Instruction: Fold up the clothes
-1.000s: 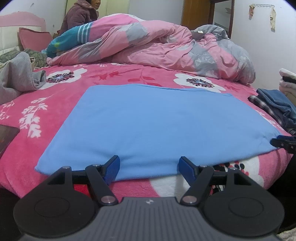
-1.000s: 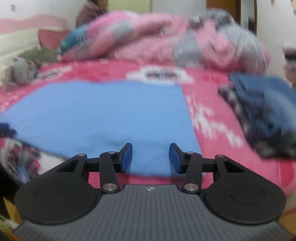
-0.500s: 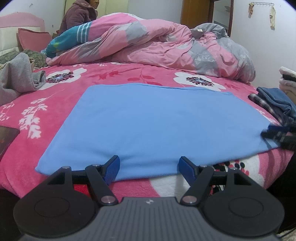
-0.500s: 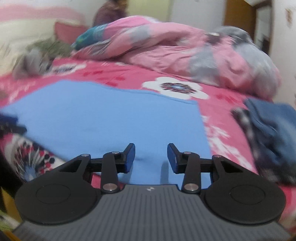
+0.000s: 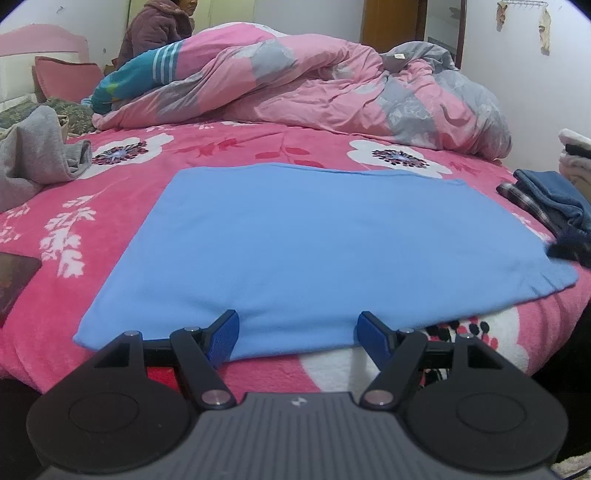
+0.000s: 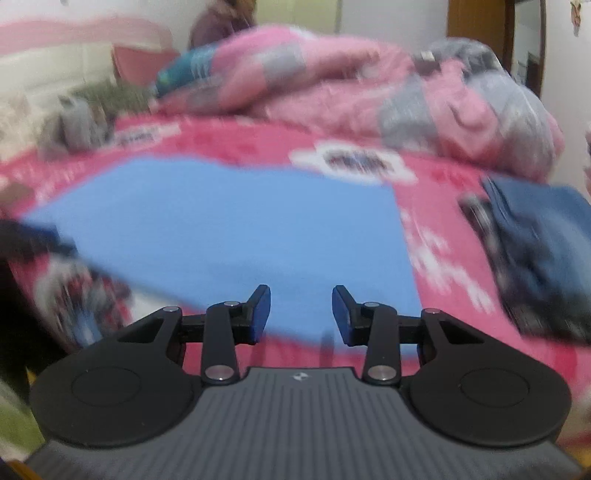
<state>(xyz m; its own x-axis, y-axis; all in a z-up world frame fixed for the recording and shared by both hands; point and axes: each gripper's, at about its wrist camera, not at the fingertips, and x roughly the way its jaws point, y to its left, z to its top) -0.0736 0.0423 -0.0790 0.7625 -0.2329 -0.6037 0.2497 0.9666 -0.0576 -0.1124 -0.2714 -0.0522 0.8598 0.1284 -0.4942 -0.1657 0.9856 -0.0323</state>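
Right now your left gripper [image 5: 297, 334] sits at the near edge of the bed [image 5: 55, 310] with its blue ribbed fingers [image 5: 221, 338] spread wide, holding nothing; they sit at the near hem of the blue cloth [image 5: 314, 251]. That cloth is a smooth, soft-looking rectangle lying flat in the middle of the bed, its near edge at the bed's front edge and its right near corner slightly ruffled. Under it you have a plush pink blanket [image 5: 221, 144] printed with white flowers and red leaves. A puffy, crumpled pink and grey quilt [image 5: 332, 92] is heaped along the far edge. A limp grey garment [image 5: 33, 158] lies at the left edge, and dark blue folded clothes [image 5: 546, 199] over a plaid piece lie at the right edge.

Your right gripper [image 6: 301, 314] also has its fingers apart and empty, above the cloth's near right corner; that view is blurred. A person in a purple padded jacket [image 5: 155, 29] sits beyond the far left corner. No writing is readable anywhere.
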